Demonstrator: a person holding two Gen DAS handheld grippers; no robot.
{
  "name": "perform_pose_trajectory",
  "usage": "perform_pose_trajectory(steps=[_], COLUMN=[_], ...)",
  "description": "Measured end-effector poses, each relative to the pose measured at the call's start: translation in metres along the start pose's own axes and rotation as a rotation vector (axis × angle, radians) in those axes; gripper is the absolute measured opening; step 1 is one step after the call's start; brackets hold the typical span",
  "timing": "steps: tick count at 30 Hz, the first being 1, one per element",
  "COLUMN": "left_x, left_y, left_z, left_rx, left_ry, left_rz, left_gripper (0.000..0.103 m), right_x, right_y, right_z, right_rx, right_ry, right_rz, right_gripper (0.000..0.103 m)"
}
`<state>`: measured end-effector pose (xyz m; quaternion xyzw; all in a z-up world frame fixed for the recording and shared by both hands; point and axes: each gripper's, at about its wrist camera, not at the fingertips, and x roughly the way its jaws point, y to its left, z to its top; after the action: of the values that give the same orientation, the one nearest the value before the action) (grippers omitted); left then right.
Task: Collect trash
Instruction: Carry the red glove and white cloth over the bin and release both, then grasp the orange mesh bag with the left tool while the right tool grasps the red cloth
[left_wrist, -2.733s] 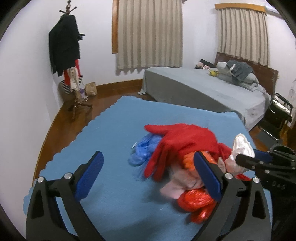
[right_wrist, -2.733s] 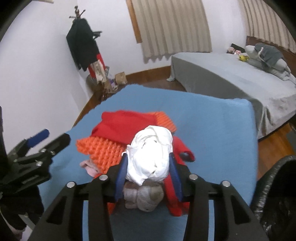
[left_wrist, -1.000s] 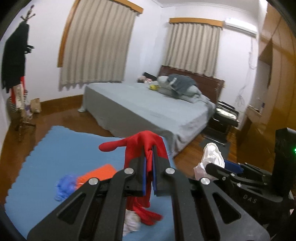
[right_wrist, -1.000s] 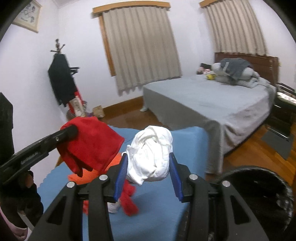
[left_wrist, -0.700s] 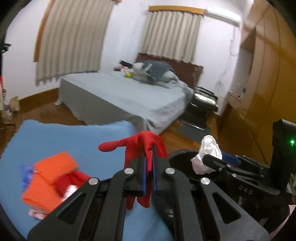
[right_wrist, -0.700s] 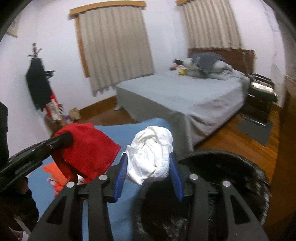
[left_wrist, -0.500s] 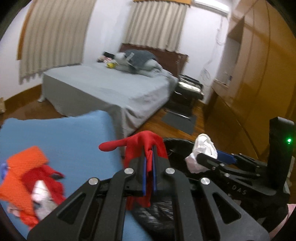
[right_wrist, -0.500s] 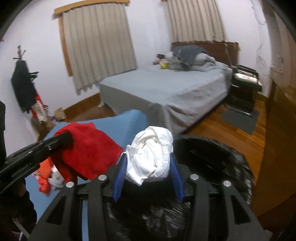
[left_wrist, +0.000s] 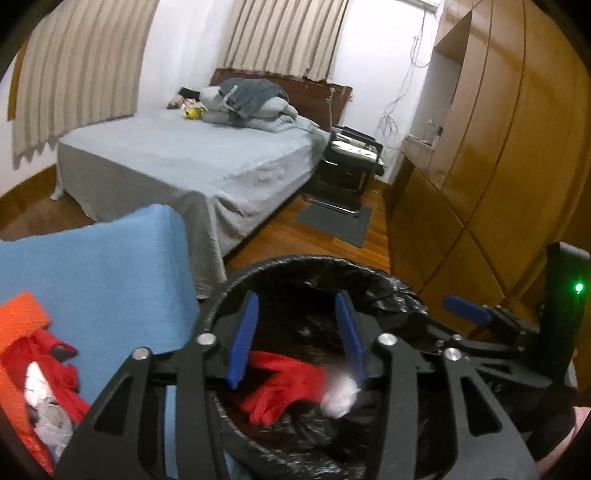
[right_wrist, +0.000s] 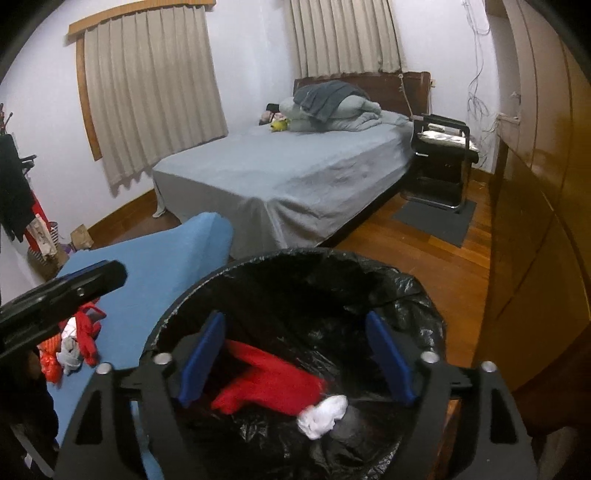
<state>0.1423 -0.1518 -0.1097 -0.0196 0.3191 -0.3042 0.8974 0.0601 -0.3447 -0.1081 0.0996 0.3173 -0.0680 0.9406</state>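
At nine o'clock in the left wrist view, the remaining trash pile (left_wrist: 40, 387) of orange, red and pale scraps lies on the blue desk (left_wrist: 110, 266), well apart from the bin, so more trips look necessary. At six o'clock the left claw (left_wrist: 297, 336) hangs over the mouth of the black-lined trash bin (left_wrist: 388, 291), its jaws opening with nothing between the blue pads; the red cloth (left_wrist: 284, 384) lies below them inside the liner, released so that it drops straight in rather than catching the rim. Just beside the cloth, toward five o'clock, sits a blurred white wad (left_wrist: 338, 397), probably caught mid-fall or just landed.

In the right wrist view the left claw's dark tip shows at nine o'clock over the desk edge. The right claw (right_wrist: 295, 354) at six o'clock also points down into the bin, jaws opening wide and empty, since the wad has already left them. The wad rests at six o'clock touching the red cloth's lower edge. Beyond, at twelve o'clock, stands the grey bed (right_wrist: 288, 177), and at three o'clock the wooden wardrobe (right_wrist: 535, 221).
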Motion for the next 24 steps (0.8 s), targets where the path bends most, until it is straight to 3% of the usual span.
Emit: perform_pose_trajectory(steps=[1, 4, 7, 18, 24], left_x=[-0.011, -0.030, -0.053, -0.133, -0.159], left_y=[0.002, 0.012, 0.030, 0.143, 0.188], left_z=[-0.002, -0.004, -0.006, -0.028, -0.035], left_rx=[0.009, 0.023, 0.015, -0.113, -0.181], left_ry=[-0.021, -0.058, -0.088, -0.113, -0.107], left_rz=[0.030, 0.111, 0.186, 0.540, 0.631], left_gripper=[0.058, 0.071, 0.075, 0.075, 0.074], right_x=[-0.001, -0.005, -0.001, 0.026, 0.053], right_y=[0.002, 0.014, 0.037, 0.157, 0.210], right_z=[0.001, 0.003, 0.008, 0.005, -0.001], right_rx=[-0.001, -0.014, -0.039, -0.162, -0.209], right_ry=[-0.009, -0.041, -0.047, -0.026, 0.010], right_rz=[-0.005, 0.007, 0.058, 0.267, 0.334], right_gripper=[0.093, 0.097, 0.097, 0.097, 0.097])
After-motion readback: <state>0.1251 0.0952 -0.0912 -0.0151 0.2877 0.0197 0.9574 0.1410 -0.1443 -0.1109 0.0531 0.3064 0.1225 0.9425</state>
